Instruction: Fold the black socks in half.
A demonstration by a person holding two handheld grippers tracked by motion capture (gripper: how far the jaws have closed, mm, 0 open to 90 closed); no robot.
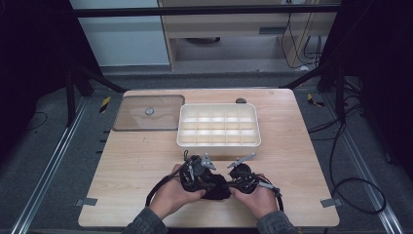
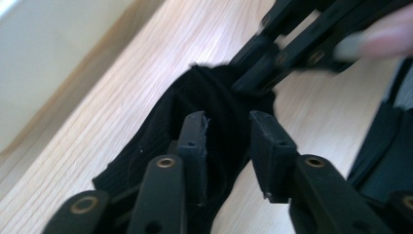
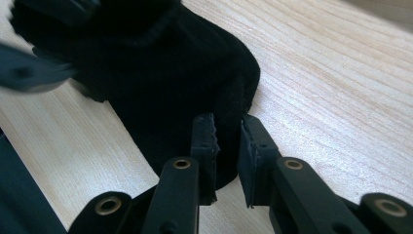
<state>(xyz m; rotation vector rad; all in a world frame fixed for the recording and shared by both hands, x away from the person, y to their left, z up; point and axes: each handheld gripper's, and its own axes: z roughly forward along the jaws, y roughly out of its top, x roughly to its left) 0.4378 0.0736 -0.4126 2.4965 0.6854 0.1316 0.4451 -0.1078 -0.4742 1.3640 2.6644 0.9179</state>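
Two hands are held low and close at the worktop's near edge; the black cloth lies between them; left tongs spread astride it; right tongs pinching its edge.

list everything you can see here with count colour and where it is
black cloth: one, black, near edge of the table between the two grippers
divided box: one, cream, many compartments, middle of the table towards the far side
clear lid: one, see-through brownish with a small round knob, flat on the table left of the box
small dark thing: one, dark, far edge behind the box, too small to identify
table: one, light wood
left gripper: one, black, cloth between its jaws
right gripper: one, black, jaws pinching the cloth's edge
hands: two, holding the grippers
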